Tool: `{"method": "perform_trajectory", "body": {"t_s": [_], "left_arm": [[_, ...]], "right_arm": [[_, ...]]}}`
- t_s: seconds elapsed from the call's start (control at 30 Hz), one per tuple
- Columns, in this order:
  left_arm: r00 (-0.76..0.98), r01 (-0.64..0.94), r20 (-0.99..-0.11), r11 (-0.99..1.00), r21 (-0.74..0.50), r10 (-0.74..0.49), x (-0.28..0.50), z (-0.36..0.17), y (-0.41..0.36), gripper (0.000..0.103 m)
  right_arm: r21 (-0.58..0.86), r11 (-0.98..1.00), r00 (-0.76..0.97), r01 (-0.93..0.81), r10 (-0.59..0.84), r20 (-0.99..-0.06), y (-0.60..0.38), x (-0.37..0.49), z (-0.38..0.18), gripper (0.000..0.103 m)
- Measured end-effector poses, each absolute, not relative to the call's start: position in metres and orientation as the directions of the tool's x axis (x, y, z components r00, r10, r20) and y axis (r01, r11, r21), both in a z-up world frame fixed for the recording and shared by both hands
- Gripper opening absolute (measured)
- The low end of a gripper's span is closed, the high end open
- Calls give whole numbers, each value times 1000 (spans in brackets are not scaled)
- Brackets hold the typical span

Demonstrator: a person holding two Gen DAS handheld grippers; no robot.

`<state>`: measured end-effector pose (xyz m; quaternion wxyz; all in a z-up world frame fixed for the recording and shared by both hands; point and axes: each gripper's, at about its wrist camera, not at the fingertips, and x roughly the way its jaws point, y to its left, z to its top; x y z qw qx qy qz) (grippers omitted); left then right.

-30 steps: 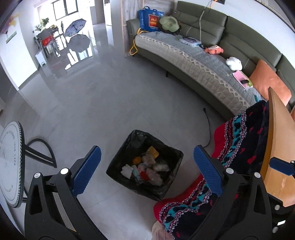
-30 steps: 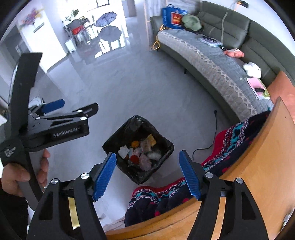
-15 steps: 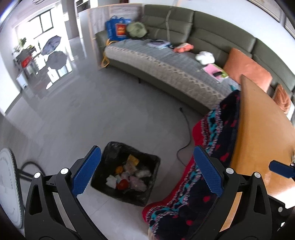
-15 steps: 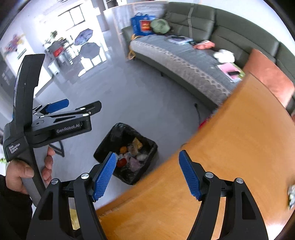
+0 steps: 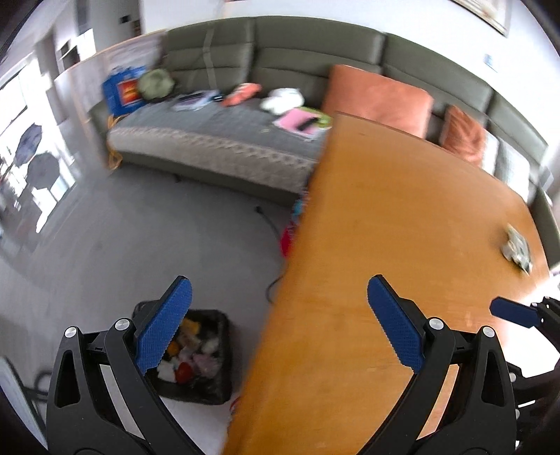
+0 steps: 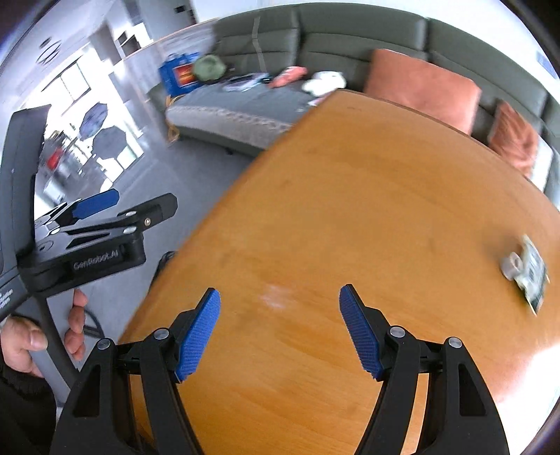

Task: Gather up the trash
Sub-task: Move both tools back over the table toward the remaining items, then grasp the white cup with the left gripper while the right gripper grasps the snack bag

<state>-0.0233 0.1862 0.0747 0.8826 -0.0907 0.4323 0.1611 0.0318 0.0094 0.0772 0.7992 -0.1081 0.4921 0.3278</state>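
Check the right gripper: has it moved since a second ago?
Yes. The right gripper has swung from above the black-lined trash bin to over the orange wooden table, toward the crumpled wrapper; its jaws are open and empty.

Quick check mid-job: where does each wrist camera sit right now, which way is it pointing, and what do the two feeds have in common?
Left wrist: behind the open left gripper, looking over the wooden table's left edge, trash bin on the floor below; the right gripper's blue tip pokes in at right.
Right wrist: behind the open right gripper, over the tabletop; the left gripper and the person's left hand show at left.
Shared: the table, the wrapper scrap on its far right, the green sofa.
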Motion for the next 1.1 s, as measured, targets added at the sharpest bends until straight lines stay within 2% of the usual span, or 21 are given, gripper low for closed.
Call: {"method": "perform_trajectory", "body": {"t_s": [0.3, 0.73, 1.1], "left_arm": [[587, -212, -802, 977, -15, 115, 16, 71, 100, 97], [565, -82, -824, 997, -5, 42, 62, 59, 11, 97], [565, 22, -825, 1000, 19, 3, 114, 43, -46, 97]], "right_arm": [[174, 838, 339, -517, 387, -858, -76, 57, 68, 71], [214, 919, 376, -331, 336, -863, -184, 113, 53, 71], [137, 989, 445, -62, 151, -883, -258, 193, 33, 71]]}}
